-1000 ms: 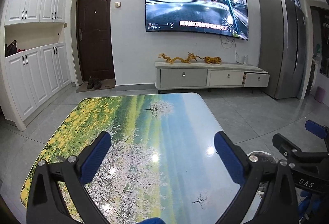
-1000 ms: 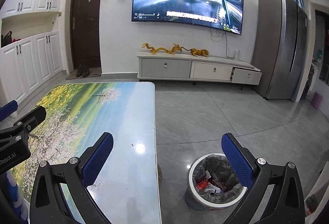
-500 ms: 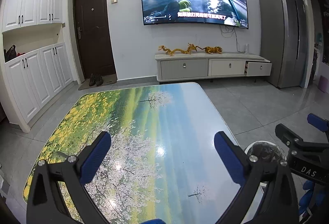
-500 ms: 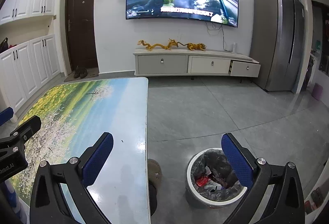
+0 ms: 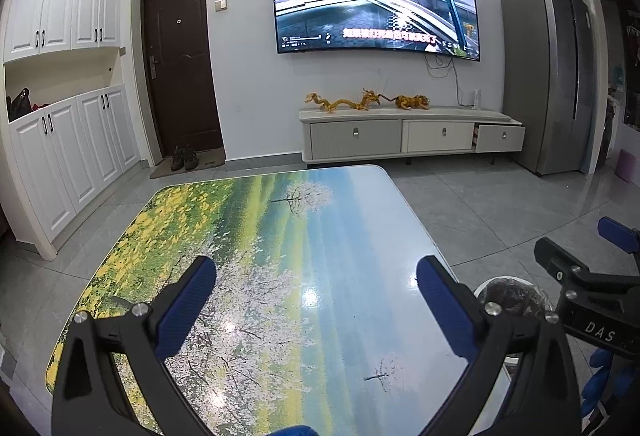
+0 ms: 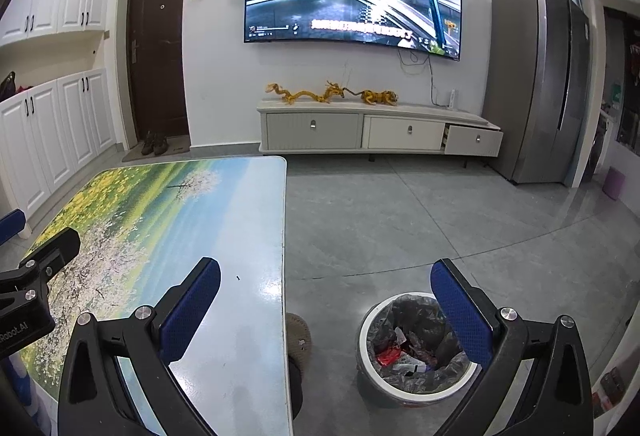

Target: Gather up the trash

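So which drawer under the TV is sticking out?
The rightmost drawer of the TV cabinet, next to the grey fridge. It is pulled out partway, while the other two drawers sit flush and shut.

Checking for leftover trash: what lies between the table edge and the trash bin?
In the right wrist view, a round brownish stool pokes out beside the table edge, then bare grey floor reaches the trash bin.

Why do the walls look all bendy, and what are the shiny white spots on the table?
Left wrist view: the fisheye lens bows the white cupboards and darkens the corners; white glare spots sit on the glossy landscape-print table. Right wrist view: the same bending curves the grey fridge, and glare shines near the table's edge.
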Motion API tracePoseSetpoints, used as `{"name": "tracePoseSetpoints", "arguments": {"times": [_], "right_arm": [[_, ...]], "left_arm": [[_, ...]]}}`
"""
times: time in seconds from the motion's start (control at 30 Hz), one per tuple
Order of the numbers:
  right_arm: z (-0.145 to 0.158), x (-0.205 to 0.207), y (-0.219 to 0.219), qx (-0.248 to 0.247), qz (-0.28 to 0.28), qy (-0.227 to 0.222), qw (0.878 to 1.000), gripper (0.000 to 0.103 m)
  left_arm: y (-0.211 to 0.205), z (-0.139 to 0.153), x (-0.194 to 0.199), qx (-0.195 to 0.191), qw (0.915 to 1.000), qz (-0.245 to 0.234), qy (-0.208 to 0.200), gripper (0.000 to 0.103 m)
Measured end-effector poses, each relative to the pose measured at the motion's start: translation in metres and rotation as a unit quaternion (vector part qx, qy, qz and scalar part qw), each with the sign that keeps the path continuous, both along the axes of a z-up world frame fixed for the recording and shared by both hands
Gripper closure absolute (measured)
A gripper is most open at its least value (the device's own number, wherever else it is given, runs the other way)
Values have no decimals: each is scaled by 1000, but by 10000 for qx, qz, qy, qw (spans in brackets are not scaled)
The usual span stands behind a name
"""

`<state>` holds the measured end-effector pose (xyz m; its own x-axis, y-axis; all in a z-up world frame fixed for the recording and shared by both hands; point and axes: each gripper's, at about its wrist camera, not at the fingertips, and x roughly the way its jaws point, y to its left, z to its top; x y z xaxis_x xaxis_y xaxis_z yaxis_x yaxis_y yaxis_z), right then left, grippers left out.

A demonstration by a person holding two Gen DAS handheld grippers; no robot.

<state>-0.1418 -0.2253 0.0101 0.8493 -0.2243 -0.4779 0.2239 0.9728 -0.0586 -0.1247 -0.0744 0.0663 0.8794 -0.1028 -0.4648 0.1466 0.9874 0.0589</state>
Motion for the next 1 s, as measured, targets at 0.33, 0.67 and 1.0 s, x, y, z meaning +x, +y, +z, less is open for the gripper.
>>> {"name": "tracePoseSetpoints", "arguments": {"times": [0.33,0.67,1.0], "right_arm": [[4,1,2,-105,-99,-46,9999,0],[-7,35,-2,-82,-129,209,9997,0],[-14,67,-2,-57,-125,369,9992,0]], "left_arm": [[-2,-2,8,33,10000,-32,29,2],[-4,-16,47,95,9993,-50,352,2],[-7,-24,84,115,9987,-192,454,2]]}}
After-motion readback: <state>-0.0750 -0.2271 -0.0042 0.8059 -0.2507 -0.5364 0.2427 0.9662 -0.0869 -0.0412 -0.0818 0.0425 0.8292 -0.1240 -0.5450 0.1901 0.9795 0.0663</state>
